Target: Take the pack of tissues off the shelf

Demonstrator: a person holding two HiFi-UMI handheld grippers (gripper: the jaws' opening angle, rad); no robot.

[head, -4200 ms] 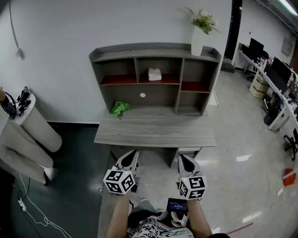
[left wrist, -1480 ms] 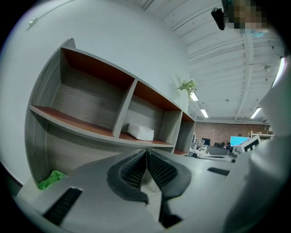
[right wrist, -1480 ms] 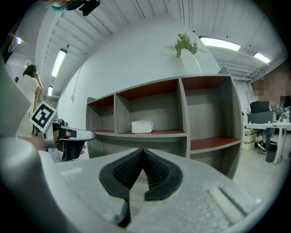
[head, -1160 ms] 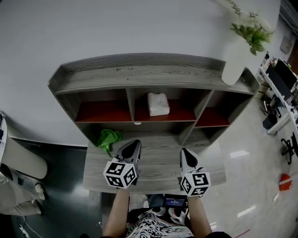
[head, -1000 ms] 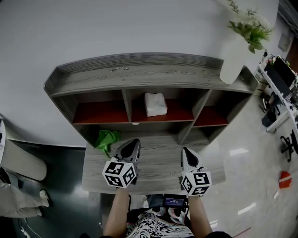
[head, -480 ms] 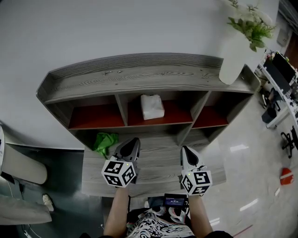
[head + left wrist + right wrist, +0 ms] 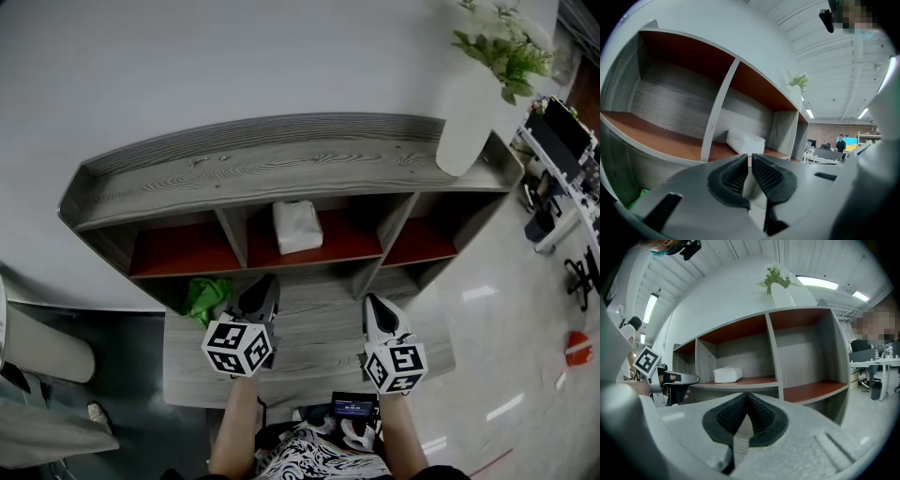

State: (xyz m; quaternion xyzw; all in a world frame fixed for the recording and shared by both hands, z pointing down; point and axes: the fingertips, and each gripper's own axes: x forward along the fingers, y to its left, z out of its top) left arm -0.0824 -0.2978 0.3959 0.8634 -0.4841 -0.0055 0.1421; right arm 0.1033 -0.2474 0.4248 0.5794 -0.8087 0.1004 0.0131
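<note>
You hold a gripper in each hand, side by side above a grey wood-grain desk (image 7: 319, 354), both pointing at the shelf unit (image 7: 281, 164) that stands at the back of the desk against a white wall. Your left gripper (image 7: 264, 284) has its two dark ribbed jaws pressed together, with nothing between them. Your right gripper (image 7: 373, 304) is the same, jaws closed tip to tip and empty. The pack of tissues (image 7: 297, 227), a soft white block, lies on the red-brown board of the middle compartment, left of that compartment's centre and well apart from both grippers. In the left gripper view the pack lies just beyond the closed jaw tips, straight ahead. In the right gripper view it sits up and to the left of the jaws, with the left gripper showing at the left edge. A crumpled green cloth (image 7: 208, 297) lies on the desk under the left compartment, just beside your left gripper. A tall white vase (image 7: 466, 117) with green sprigs stands on the right end of the unit's top.
</note>
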